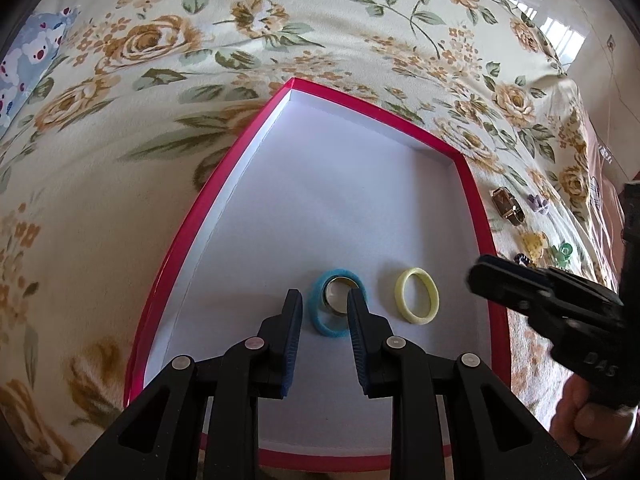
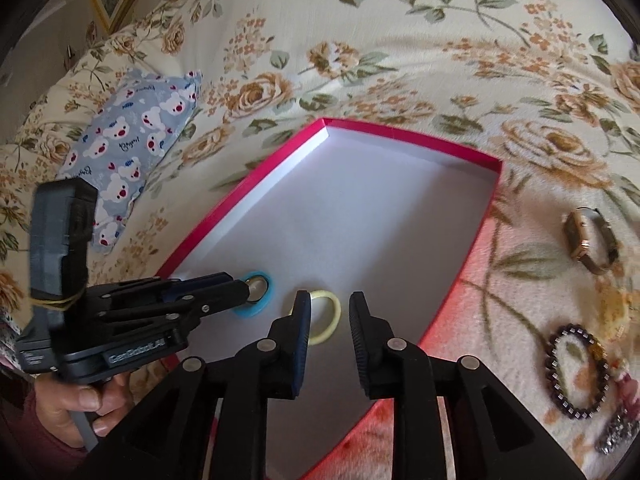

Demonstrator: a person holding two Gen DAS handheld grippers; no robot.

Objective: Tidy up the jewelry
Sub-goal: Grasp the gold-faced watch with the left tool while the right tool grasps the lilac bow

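Note:
A shallow red box (image 1: 478, 216) with a white floor lies on a floral blanket; it also shows in the right wrist view (image 2: 440, 142). In it lie a blue hair tie (image 1: 326, 326) with a metal ring (image 1: 338, 295) resting on it, and a yellow hair tie (image 1: 416, 295). My left gripper (image 1: 325, 306) is open, its fingers on either side of the blue tie and ring, just above them. My right gripper (image 2: 330, 316) is open and empty above the box, over the yellow hair tie (image 2: 330, 318). The blue tie (image 2: 256, 292) sits at the left gripper's tip (image 2: 240, 292).
On the blanket right of the box lie a gold watch (image 2: 590, 240), a dark bead bracelet (image 2: 576, 372), a sparkly band (image 2: 618, 434) and small yellow, green and purple pieces (image 1: 534, 242). A bear-print pillow (image 2: 132, 144) lies at the left.

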